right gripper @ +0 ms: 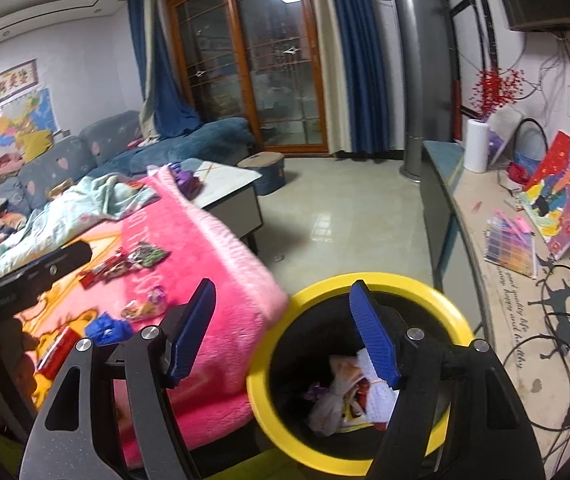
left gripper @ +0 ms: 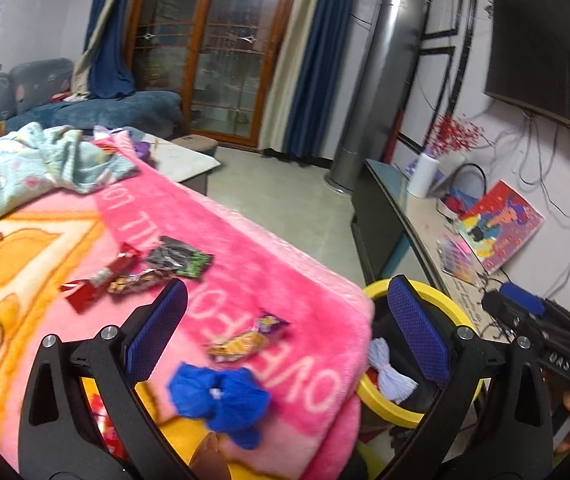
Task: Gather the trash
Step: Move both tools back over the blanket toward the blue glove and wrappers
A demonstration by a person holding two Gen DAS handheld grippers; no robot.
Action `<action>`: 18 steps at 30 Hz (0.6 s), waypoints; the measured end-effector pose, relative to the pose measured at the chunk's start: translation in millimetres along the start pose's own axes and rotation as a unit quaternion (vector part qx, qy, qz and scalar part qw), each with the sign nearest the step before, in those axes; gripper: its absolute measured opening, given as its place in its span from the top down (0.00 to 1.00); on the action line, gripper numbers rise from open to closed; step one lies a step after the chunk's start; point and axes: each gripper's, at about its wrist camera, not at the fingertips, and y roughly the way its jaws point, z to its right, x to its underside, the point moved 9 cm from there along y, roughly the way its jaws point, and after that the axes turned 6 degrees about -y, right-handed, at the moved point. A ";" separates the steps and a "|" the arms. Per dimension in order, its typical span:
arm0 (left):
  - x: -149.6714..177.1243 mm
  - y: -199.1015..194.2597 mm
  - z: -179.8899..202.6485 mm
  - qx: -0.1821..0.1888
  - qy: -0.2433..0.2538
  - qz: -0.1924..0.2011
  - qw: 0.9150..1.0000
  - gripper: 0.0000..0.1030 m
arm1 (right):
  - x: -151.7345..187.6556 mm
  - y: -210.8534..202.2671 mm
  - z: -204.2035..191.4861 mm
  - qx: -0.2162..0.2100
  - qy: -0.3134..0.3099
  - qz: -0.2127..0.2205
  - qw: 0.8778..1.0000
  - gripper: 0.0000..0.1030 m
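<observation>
Several wrappers lie on the pink blanket: a blue crumpled wrapper, a yellow-purple candy wrapper, a red wrapper, a silver-brown one and a black-green one. My left gripper is open and empty, above the blue and yellow-purple wrappers. The yellow-rimmed black bin stands beside the blanket's edge with several pieces of trash inside; it also shows in the left wrist view. My right gripper is open and empty above the bin's left rim.
A light blue cloth lies bunched at the blanket's far end. A blue sofa and a low table stand behind. A long cabinet with a painting, vase and cables runs along the right wall. Tiled floor lies between.
</observation>
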 end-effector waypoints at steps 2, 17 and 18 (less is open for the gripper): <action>-2.6 -3.1 -9.9 -0.007 -0.008 0.004 1.000 0.11 | 0.8 2.6 -11.2 -0.007 -0.007 -0.004 1.000 0.35; -16.7 -23.7 -93.8 -0.064 -0.059 0.026 0.996 0.11 | 9.4 21.2 -86.8 -0.069 -0.053 -0.035 0.996 0.35; -17.7 -24.4 -98.8 -0.067 -0.064 0.027 0.995 0.11 | 10.5 23.4 -92.1 -0.074 -0.053 -0.039 0.995 0.35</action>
